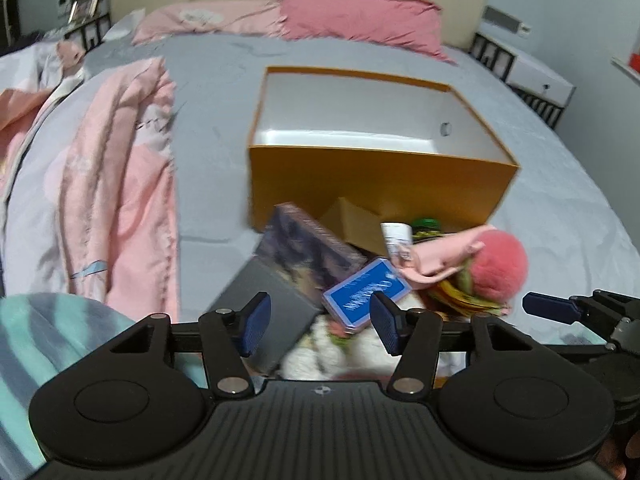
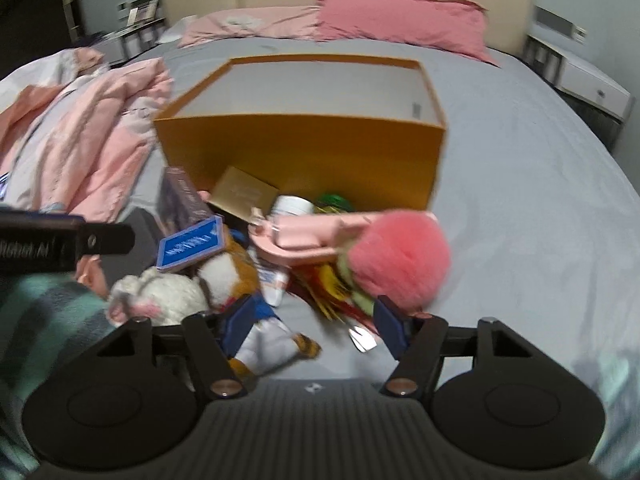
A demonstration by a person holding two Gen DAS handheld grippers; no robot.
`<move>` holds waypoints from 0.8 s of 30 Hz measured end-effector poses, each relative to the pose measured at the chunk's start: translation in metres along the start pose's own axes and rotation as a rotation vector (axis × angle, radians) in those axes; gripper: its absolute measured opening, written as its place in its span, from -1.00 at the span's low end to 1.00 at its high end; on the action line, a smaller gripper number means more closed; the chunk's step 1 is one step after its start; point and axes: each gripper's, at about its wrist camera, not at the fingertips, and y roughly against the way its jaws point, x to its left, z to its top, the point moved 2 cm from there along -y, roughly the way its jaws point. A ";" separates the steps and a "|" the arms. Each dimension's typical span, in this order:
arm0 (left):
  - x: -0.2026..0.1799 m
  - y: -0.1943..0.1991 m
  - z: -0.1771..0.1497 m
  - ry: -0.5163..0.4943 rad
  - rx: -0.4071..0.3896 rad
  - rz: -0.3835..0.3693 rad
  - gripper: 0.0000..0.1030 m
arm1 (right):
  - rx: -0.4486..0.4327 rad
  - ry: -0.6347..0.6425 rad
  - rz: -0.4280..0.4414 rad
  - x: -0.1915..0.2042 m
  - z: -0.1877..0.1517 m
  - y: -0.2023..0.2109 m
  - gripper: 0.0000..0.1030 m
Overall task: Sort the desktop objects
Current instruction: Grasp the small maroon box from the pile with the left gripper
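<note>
An open orange box (image 1: 380, 184) with a white inside stands on the bed. In front of it is a heap: a dark book (image 1: 308, 248), a grey box (image 1: 260, 300), a blue card deck (image 1: 366, 292), a pink pouch (image 1: 440, 260), a pink pompom (image 1: 500, 268) and a white bottle (image 1: 396, 236). My left gripper (image 1: 320, 326) hangs open over the grey box and the deck, touching nothing. My right gripper (image 2: 316, 320) is open above an orange-and-white plush toy (image 2: 236, 272), just below the pompom (image 2: 400, 256). A white plush (image 2: 160, 292) lies to its left.
A crumpled pink quilt (image 1: 120, 180) lies left of the box. Pink pillows (image 1: 360, 16) line the headboard. A white nightstand (image 1: 536, 76) stands at the right. Teal striped cloth (image 1: 52, 332) fills the lower left. Grey sheet (image 2: 520, 200) lies bare right of the box.
</note>
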 end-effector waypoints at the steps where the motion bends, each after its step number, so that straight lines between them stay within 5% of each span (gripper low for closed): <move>1: 0.004 -0.002 0.003 0.005 0.007 0.011 0.26 | 0.006 0.012 0.019 0.003 0.004 -0.003 0.23; 13: 0.033 -0.038 0.041 0.081 0.087 -0.009 0.26 | 0.097 0.069 0.246 0.037 0.056 -0.062 -0.10; 24: 0.045 -0.075 0.047 0.139 0.159 -0.035 0.26 | 0.202 0.096 0.311 0.056 0.069 -0.117 -0.19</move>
